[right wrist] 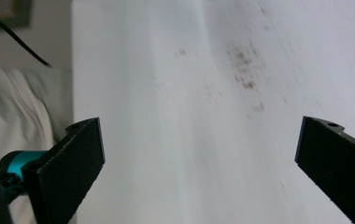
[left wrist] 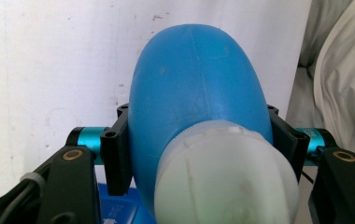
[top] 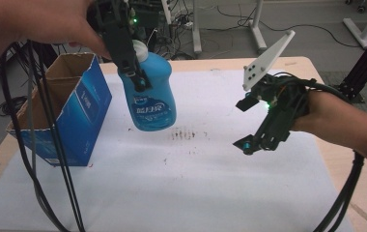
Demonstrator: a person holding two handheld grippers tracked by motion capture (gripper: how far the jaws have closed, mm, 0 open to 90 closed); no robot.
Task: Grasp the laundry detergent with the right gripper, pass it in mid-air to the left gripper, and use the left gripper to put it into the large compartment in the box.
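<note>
A white cloth-covered table [top: 210, 183] spreads under everything. At its left edge stands an open blue-and-brown cardboard box [top: 61, 111]. Just right of the box, a blue plastic detergent bottle with a white cap [top: 152, 92] hangs off the table, clamped near its neck by the left gripper [top: 135, 79]. The right gripper [top: 251, 142] hovers well apart, jaws wide and empty.
</note>
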